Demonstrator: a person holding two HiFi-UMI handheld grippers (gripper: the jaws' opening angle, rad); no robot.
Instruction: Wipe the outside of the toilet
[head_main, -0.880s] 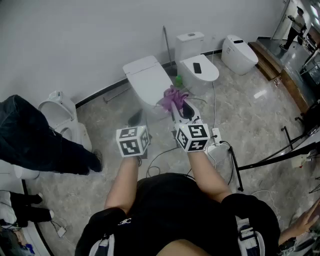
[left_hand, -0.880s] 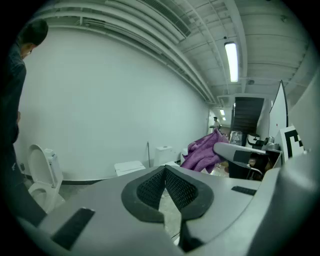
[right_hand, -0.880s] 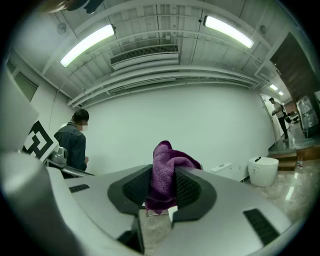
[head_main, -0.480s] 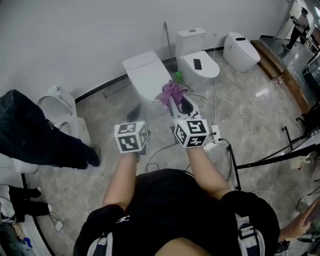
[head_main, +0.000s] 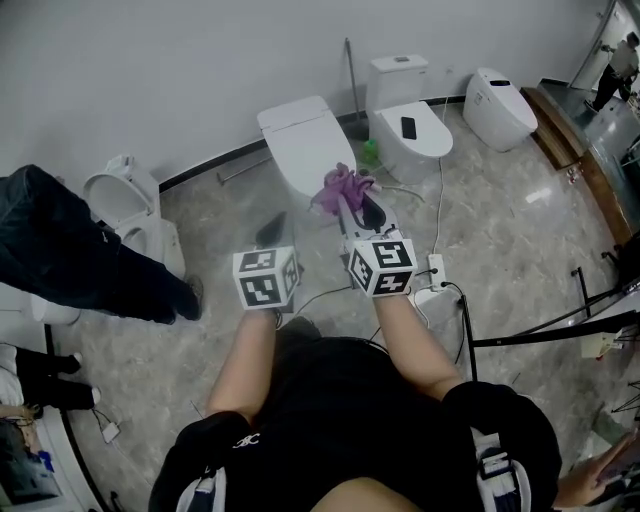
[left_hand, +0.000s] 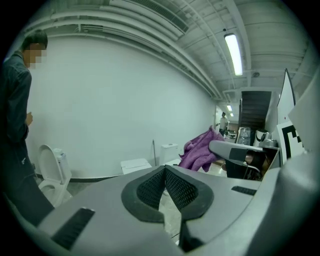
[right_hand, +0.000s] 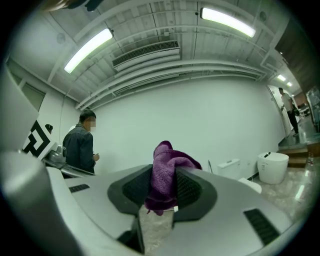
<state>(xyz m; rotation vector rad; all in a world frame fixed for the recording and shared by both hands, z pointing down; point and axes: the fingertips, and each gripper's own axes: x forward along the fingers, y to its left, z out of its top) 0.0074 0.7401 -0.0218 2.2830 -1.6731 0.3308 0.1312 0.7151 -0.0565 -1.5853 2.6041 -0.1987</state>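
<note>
Jaws of right gripper (right_hand: 162, 186) on cloth (right_hand: 168, 164), toilet (head_main: 300, 145) ahead.

A plain white wall (head_main: 150, 80) spans the frame's top above a grey marble-patterned floor (head_main: 500, 230); fluorescent tubes (right_hand: 87, 50) line the ceiling (right_hand: 160, 30).

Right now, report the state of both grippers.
Left gripper: shut, nothing between the jaws.
Right gripper: shut on the purple cloth.

Your bare forearms (head_main: 248, 360) reach forward side by side. Your grey marker-cubed left gripper (head_main: 271, 231) is pinched together, empty; your right gripper (head_main: 362, 208) clamps a purple fleecy cloth (head_main: 340, 187).
</note>
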